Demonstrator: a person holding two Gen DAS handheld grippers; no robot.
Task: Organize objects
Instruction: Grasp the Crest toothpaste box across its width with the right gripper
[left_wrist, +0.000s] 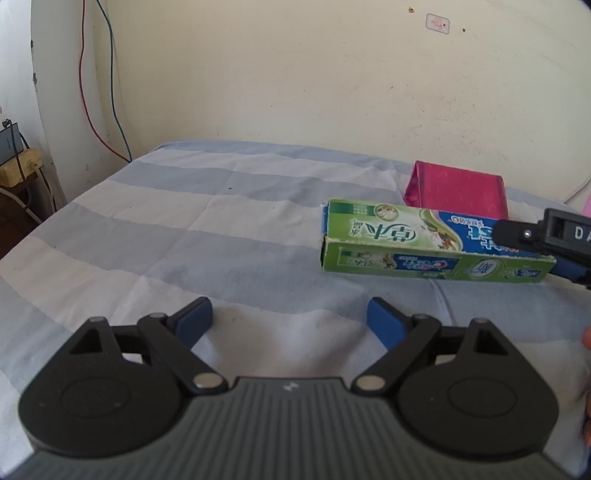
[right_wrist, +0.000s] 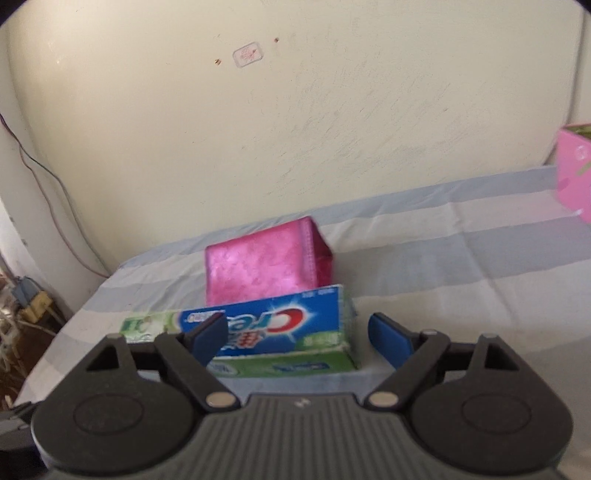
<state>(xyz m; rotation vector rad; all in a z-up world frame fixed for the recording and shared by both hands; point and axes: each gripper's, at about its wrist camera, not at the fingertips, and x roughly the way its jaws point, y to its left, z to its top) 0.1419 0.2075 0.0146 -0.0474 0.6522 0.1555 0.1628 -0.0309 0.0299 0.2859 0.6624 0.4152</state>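
Just one toothpaste box (right_wrist: 280, 332), one pouch (right_wrist: 266, 262).

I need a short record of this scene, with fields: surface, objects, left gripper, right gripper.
surface: bed with striped sheet
objects: toothpaste box lying flat; magenta pouch just behind it; pink box at far right
left gripper: left gripper open, empty, apart from the objects
right gripper: right gripper open, fingers either side of the toothpaste box end, not closed on it
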